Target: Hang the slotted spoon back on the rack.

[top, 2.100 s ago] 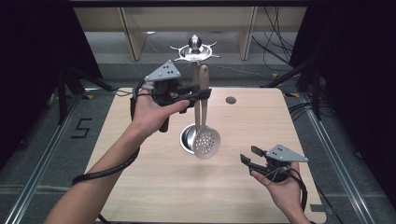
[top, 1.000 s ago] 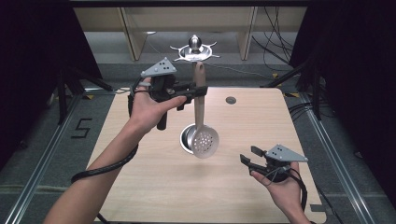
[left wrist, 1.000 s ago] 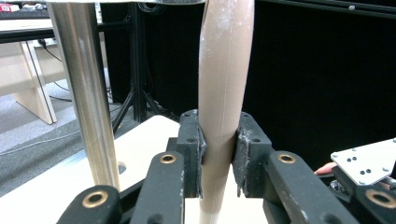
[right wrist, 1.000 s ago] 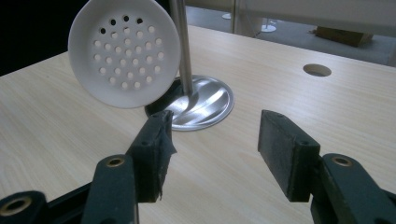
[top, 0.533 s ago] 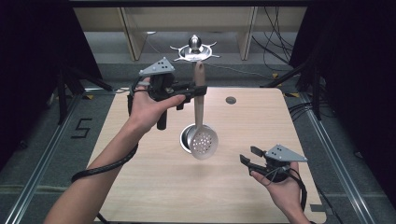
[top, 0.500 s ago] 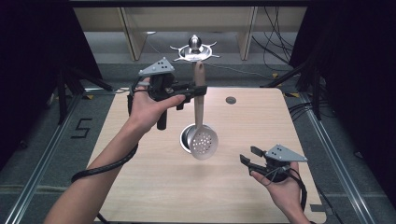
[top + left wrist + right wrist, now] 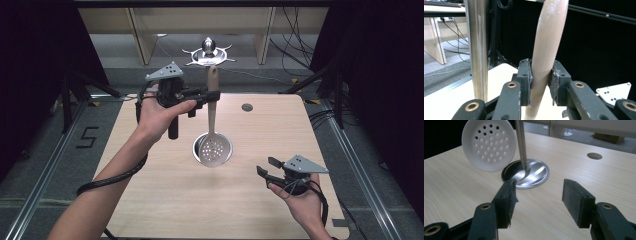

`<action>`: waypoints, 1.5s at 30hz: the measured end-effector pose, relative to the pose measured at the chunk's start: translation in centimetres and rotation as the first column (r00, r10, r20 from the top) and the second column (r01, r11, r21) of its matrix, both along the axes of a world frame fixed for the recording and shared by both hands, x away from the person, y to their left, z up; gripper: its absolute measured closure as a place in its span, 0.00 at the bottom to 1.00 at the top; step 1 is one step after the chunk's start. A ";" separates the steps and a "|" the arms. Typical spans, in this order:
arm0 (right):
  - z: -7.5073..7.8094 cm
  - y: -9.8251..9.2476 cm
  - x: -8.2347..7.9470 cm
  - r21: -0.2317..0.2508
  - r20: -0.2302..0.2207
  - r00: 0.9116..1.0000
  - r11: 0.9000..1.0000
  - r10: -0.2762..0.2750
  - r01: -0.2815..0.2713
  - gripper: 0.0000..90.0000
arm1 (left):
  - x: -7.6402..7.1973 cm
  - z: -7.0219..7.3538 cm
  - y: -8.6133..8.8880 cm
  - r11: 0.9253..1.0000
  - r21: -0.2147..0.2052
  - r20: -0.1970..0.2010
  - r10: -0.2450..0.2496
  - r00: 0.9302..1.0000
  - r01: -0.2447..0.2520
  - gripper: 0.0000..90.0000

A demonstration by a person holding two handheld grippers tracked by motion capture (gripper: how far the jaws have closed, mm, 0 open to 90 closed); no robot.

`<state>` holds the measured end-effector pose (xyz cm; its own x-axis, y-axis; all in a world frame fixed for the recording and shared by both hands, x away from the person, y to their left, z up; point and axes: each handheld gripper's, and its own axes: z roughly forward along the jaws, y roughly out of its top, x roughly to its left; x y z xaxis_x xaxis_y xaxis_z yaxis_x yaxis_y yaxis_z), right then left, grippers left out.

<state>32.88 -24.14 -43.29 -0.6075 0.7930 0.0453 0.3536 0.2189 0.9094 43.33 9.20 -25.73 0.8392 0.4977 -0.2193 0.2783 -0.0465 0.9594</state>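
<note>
Left gripper (image 7: 206,95) pinching skimmer (image 7: 214,142) by its handle — held upright above table (image 7: 150,200), beside stand (image 7: 525,170). Right gripper (image 7: 265,167) low, jaws spread — holding nothing.

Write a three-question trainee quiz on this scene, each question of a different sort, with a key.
1. True or false: the left tongs are shut on the skimmer's handle.
2. Multiple choice: the right tongs are (A) shut on the metal pole, (B) open above the table with nothing between them, (C) shut on the skimmer's bowl.
3. Fill in the blank: the metal pole rises from a round metal ____ set on the table.

Key: 1 true, the jaws press both sides of the tan handle and the white holed bowl hangs below. 2 B. 3 base.
</note>
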 end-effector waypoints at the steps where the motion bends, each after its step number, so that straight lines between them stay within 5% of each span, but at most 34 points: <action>1: 0.0 0.0 0.0 -0.005 -0.004 1.000 1.000 -0.001 0.001 0.50 | 0.0 -0.1 0.0 1.000 -0.007 -0.004 0.000 1.000 0.000 0.79; 6: 0.0 0.2 -0.3 0.030 -0.051 0.999 0.999 -0.017 0.019 0.50 | 0.2 -0.4 0.1 0.999 -0.040 -0.025 -0.001 1.000 0.000 0.78; 11: -0.1 0.1 -0.1 0.032 -0.024 1.000 0.999 0.003 -0.002 0.50 | 0.4 -0.5 0.2 0.999 -0.049 -0.035 0.010 0.999 -0.012 0.77; 18: 0.0 0.2 -0.3 0.029 -0.048 0.999 0.999 -0.015 0.017 0.50 | 0.5 -0.8 0.3 0.997 -0.066 -0.045 0.023 0.999 -0.026 0.75; 24: -0.2 0.0 0.0 0.002 0.000 1.000 1.000 -0.002 0.002 0.50 | 0.6 -1.1 0.4 0.997 -0.060 -0.044 0.040 0.998 -0.043 0.74; 25: -0.2 0.0 -0.1 0.010 -0.022 1.000 1.000 -0.004 0.004 0.50 | 0.6 -1.2 0.4 0.997 -0.064 -0.046 0.045 0.998 -0.048 0.73; 33: -0.1 0.1 -0.2 0.018 -0.032 0.999 1.000 -0.006 0.006 0.50 | 0.0 -1.4 0.8 0.994 -0.015 0.033 0.108 0.994 -0.108 0.59; 39: -0.1 0.0 -0.2 0.013 -0.024 1.000 1.000 -0.011 0.012 0.50 | -0.9 -2.0 1.6 0.982 0.051 0.130 0.173 0.976 -0.181 0.49; 45: -0.2 -0.1 -0.1 -0.009 -0.007 1.000 1.000 -0.002 0.002 0.50 | -2.1 -2.7 2.7 0.975 0.074 0.180 0.196 0.964 -0.212 0.44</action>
<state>32.77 -24.22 -43.44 -0.6055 0.7947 0.0426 0.3603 0.2260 0.9051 41.20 11.94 -28.44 0.7389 0.6733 -0.0272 0.1239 -0.0960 0.9876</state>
